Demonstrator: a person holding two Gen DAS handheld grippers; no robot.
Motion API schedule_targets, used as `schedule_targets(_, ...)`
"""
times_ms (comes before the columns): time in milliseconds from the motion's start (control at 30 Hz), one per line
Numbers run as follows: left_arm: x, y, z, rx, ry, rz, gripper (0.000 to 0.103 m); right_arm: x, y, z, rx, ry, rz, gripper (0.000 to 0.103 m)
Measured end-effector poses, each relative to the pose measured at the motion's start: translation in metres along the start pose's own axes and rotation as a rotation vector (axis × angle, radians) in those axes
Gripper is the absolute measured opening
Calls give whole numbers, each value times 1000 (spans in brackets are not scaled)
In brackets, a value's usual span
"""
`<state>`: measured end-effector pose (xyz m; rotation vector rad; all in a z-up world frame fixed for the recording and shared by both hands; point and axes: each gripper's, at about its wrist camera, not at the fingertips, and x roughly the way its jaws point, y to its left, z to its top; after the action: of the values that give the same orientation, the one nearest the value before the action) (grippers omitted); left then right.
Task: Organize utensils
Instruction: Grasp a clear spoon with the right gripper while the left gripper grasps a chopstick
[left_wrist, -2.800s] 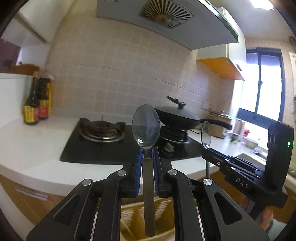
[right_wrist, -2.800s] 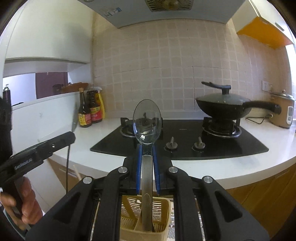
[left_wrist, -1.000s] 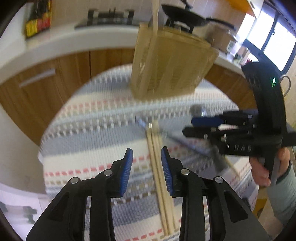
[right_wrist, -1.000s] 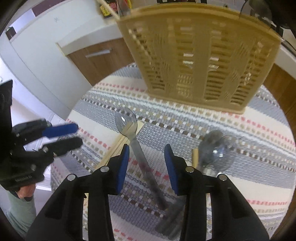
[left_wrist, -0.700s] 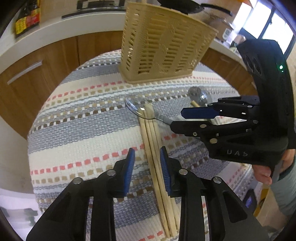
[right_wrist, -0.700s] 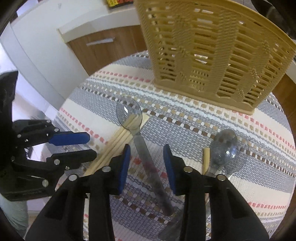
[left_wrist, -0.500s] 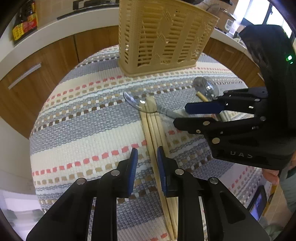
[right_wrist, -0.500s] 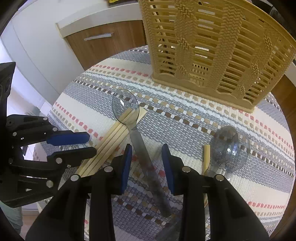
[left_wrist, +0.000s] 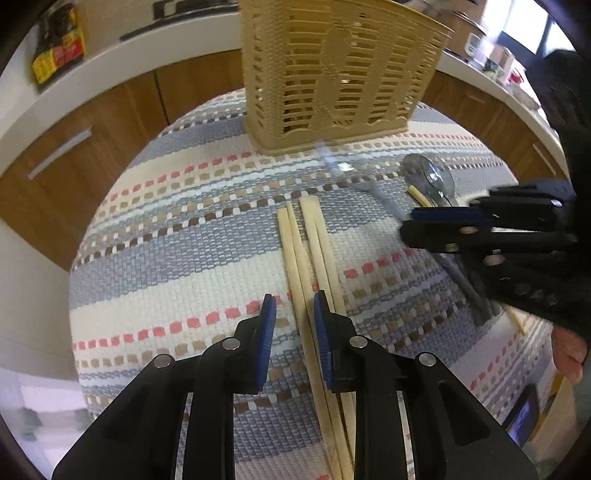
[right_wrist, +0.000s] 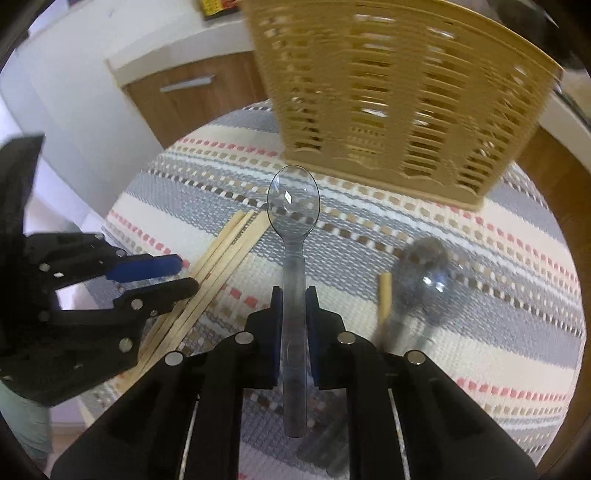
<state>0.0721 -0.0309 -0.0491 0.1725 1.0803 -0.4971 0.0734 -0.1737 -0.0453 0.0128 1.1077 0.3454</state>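
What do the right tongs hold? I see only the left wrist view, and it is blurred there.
Observer: The right tongs are shut on a clear plastic spoon, its bowl toward the basket.
Operator: Where on the handle do they grip?
Observer: About mid-handle; the handle's end sticks out behind the grip.
Operator: And my left tongs, from the side?
Observer: The left tongs are open, one fingertip at the chopsticks; contact I cannot tell.

Ahead of the right fingers (right_wrist: 312, 310) the basket (right_wrist: 402, 96) blocks; chopsticks (left_wrist: 308, 258) lie between the left fingers (left_wrist: 266, 325).
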Motion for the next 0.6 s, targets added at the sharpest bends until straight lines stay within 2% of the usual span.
schedule_targets(67, 0, 4, 1, -24, 7, 1, 14, -10, -12, -2, 49, -5, 32, 10)
schedule_targets(167, 0, 3, 3, -30, 14, 4, 14, -28, -34, -9, 106, -22, 33, 10)
schedule_targets(333, 0, 7, 9, -55, 6, -9, 14, -58, -80, -22, 178, -59, -39, 10)
schedule_targets(400, 0, 12, 11, -75, 3, -14, 14, -64, -95, -27, 205, -66, -49, 10)
schedule_targets(467, 3, 16, 13, -70, 9, 24, 14, -69, -110, -34, 231, -69, -52, 10)
schedule_targets(600, 5, 15, 15, -44, 10, 15, 11, -71, -129, -46, 266, -65, -65, 10)
